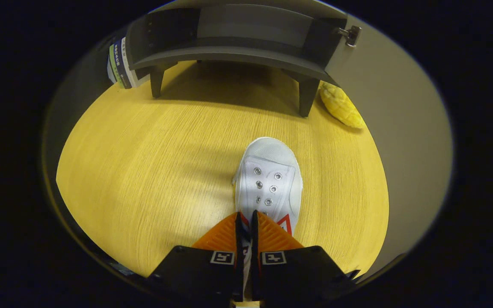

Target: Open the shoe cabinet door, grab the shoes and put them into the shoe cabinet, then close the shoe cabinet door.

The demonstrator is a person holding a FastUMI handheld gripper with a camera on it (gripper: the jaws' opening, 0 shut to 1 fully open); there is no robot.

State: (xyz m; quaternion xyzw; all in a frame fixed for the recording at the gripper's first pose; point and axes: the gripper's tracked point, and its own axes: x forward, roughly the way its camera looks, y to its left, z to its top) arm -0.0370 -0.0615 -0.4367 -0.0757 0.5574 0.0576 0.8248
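White canvas lace-up shoe [268,179] is pinched at its heel edge by the nearly closed gripper [246,224], toe aimed at the open dark grey shoe cabinet [229,57] for insertion.

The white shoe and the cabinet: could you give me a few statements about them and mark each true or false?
1. The gripper has its fingers closed on the heel end of the white shoe. True.
2. The shoe cabinet has its door shut. False: the door is swung open to the side and the dark inside shows.
3. The shoe already lies inside the cabinet. False: it is over the wooden tabletop, short of the cabinet.
4. A yellow thing lies beside one cabinet leg. True.
5. The shoe's toe points toward the cabinet. True.
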